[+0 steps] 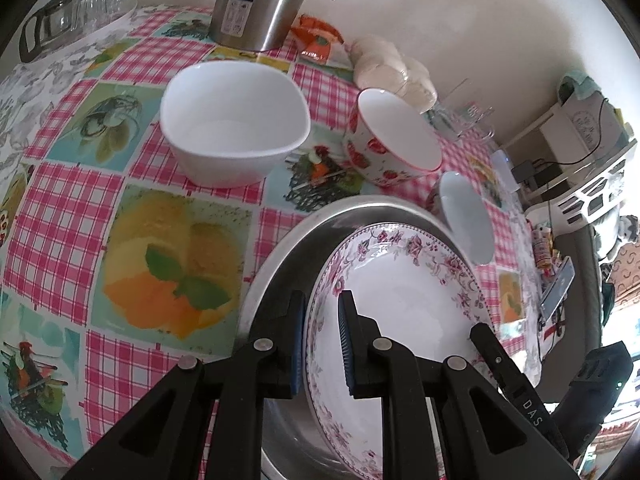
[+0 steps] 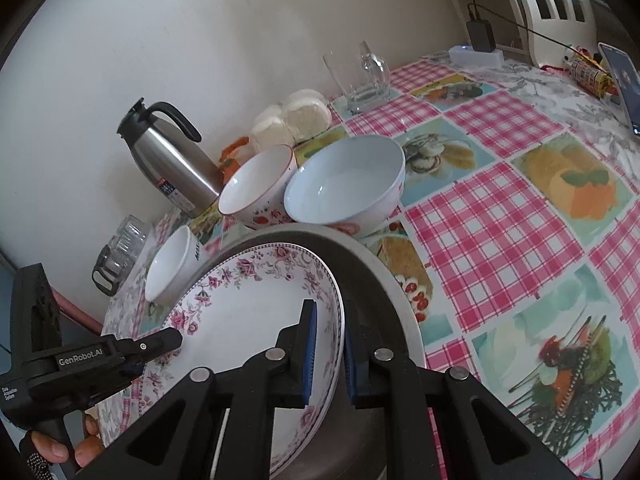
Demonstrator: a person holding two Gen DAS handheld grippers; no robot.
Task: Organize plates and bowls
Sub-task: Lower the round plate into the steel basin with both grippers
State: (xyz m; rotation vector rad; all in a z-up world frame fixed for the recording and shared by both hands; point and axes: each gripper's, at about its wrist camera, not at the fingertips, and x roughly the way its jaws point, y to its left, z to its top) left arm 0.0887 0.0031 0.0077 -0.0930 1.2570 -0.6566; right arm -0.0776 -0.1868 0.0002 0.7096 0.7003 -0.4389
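A floral-rimmed plate (image 1: 404, 312) (image 2: 248, 312) rests tilted inside a metal basin (image 1: 288, 248) (image 2: 384, 280). My left gripper (image 1: 322, 344) is shut on the plate's left rim. My right gripper (image 2: 330, 356) is shut on its right rim. Behind stand a square white bowl (image 1: 234, 120) (image 2: 172, 268), a strawberry-patterned bowl (image 1: 390, 140) (image 2: 258, 184) and a pale blue bowl (image 1: 466, 216) (image 2: 344, 180).
A steel thermos (image 1: 260, 0) (image 2: 168, 160) stands at the wall with wrapped buns (image 1: 392, 68) (image 2: 292, 120) and glass mugs (image 2: 366, 80). A glass pot (image 1: 52, 24) sits at the far left. A phone (image 2: 624, 84) lies at the table's right edge.
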